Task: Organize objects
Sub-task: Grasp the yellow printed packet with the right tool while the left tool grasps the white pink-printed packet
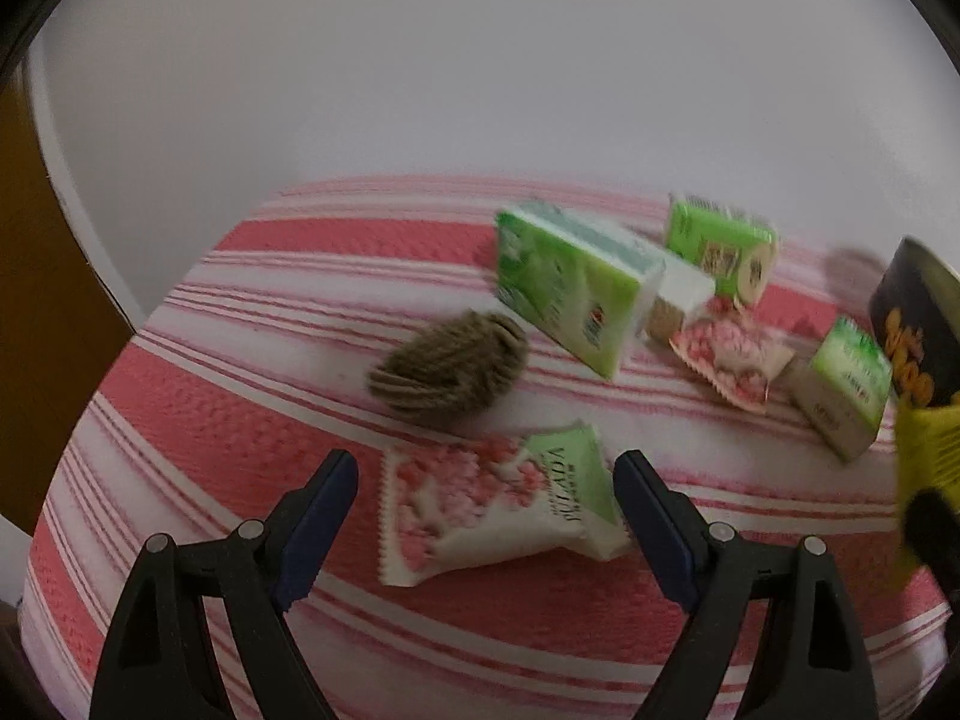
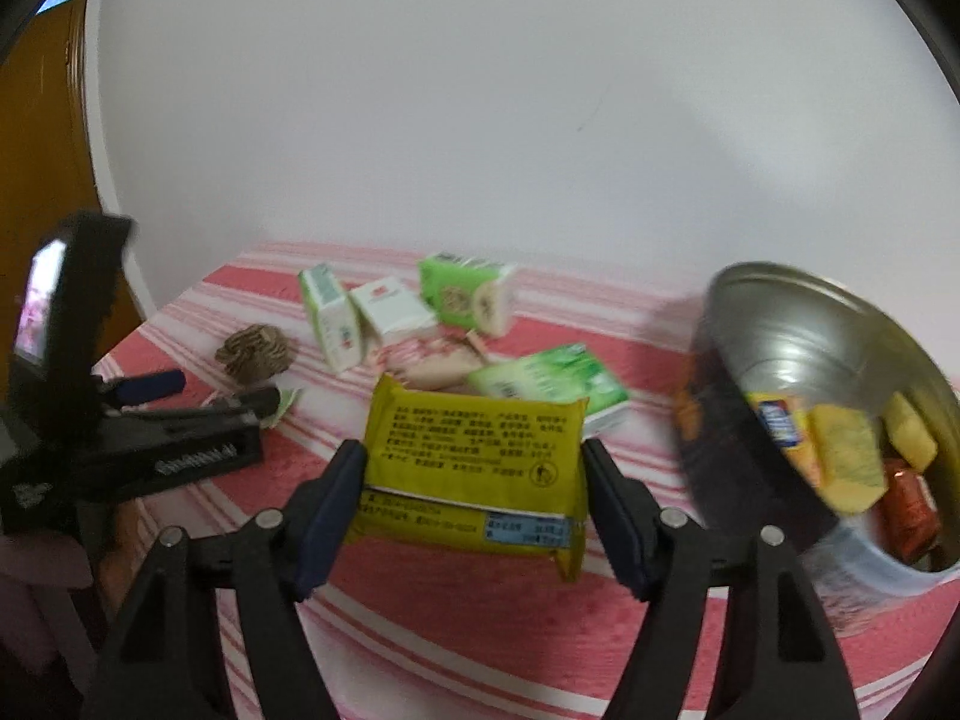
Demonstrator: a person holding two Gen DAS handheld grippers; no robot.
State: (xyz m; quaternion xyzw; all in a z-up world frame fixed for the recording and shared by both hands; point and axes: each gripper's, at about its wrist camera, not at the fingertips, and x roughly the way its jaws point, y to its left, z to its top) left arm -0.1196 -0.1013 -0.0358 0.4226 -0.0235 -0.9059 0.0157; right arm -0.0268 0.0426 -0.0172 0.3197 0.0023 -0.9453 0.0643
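Your right gripper (image 2: 474,474) clamps a yellow snack packet (image 2: 474,468) between its two blue-padded fingers (image 2: 327,516), printed back side facing the camera, raised above the red-and-white striped cloth (image 2: 480,630). Just to its right stands a round metal tin (image 2: 780,360), tilted toward the lens, its interior showing several wrapped sweets (image 2: 852,462) in yellow, orange and red.

Your left gripper (image 1: 486,516) hovers with its jaws spread wide and nothing between them; directly ahead of the gap lies a pink-and-white sachet (image 1: 474,510) flat on the cloth, with a green-and-white packet (image 1: 573,468) overlapping its right edge. Whether the fingers touch the sachet cannot be told.

Beyond it, in the left wrist view, a brown ball of twine (image 1: 447,366) rests near the cloth's middle. To its right a large green carton (image 1: 564,282) leans on one edge, touching a small white box (image 1: 684,300). Behind them stands a bright green pack (image 1: 720,246); in front lies a second pink sachet (image 1: 729,354), and beside that a small green tissue pack (image 1: 840,384).

At the right margin of the left view the dark side of the tin and the yellow packet appear, blurred. A plain white wall (image 2: 480,120) backs the scene.
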